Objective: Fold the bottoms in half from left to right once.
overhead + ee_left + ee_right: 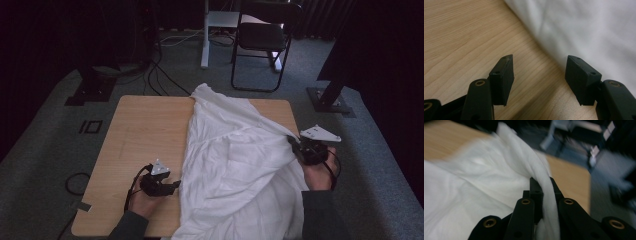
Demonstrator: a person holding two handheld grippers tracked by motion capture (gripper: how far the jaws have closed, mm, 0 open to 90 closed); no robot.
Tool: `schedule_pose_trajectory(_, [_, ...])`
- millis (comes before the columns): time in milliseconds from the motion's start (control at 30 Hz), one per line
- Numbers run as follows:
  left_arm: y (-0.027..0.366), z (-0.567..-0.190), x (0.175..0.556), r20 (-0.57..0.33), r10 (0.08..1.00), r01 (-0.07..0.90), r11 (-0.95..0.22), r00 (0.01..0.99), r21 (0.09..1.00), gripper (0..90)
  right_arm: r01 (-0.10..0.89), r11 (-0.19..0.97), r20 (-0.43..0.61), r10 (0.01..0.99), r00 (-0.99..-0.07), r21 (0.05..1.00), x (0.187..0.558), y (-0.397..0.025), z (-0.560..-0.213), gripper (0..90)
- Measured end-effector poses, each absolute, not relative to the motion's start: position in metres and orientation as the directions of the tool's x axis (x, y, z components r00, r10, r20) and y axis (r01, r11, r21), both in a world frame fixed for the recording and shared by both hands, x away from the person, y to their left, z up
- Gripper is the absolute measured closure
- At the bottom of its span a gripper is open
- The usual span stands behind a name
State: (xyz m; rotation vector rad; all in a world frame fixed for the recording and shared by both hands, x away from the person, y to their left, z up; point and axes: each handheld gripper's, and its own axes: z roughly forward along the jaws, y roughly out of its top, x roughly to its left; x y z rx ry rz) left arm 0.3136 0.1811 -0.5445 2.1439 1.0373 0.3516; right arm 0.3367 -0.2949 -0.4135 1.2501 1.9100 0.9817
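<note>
A: High view, and the big rumpled white cloth (235, 165) is draped over the right half of the light wooden table (140, 135), its near end spilling off the table's front edge.

B: The right gripper (296, 146) is at the cloth's right border. In the right gripper view its jaws are pinched together on a thick fold of the white fabric (544, 195).

A: And the left gripper (176, 186)?

B: Just beside the cloth's left edge, low over bare wood. The left gripper view has its jaws spread wide, nothing between them, and the cloth's hem (549, 53) running right ahead of the tips.

A: Risks?

B: I'd say a lopsided pull. With just one side clamped, tugging right could drag the whole sheet off the table. And if the left jaws close short of that hem, they'd nip wood, not fabric.
</note>
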Motion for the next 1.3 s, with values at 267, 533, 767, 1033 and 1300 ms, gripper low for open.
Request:
schedule_pose_trajectory(267, [0.153, -0.541, 0.318, -0.107, 0.730, 0.555, -0.407, 0.675, 0.726, 35.1, 0.705, 0.260, -0.119, 0.962, -0.244, 0.659, 0.374, -0.342, -0.542, 68.8])
schedule_pose_trajectory(533, [0.104, -0.555, 0.320, -0.055, 0.737, 0.555, -0.456, 0.674, 0.696, 28.7, 0.717, 0.210, -0.067, 0.972, -0.223, 0.664, 0.368, -0.355, -0.552, 52.8])
schedule_pose_trajectory(767, [0.093, -0.551, 0.321, -0.029, 0.753, 0.560, -0.461, 0.657, 0.689, 80.6, 0.760, 0.177, -0.054, 0.981, -0.184, 0.625, 0.369, -0.358, -0.548, 44.3])
schedule_pose_trajectory(1033, [0.138, -0.545, 0.347, 0.066, 0.839, 0.607, -0.443, 0.540, 0.659, 87.8, 0.786, 0.180, 0.041, 0.967, -0.253, 0.591, 0.359, -0.342, -0.545, 76.0])
schedule_pose_trajectory(1300, [0.182, -0.540, 0.389, 0.175, 0.909, 0.665, -0.399, 0.379, 0.631, 87.9, 0.753, 0.289, 0.065, 0.913, -0.402, 0.591, 0.356, -0.285, -0.544, 78.0])
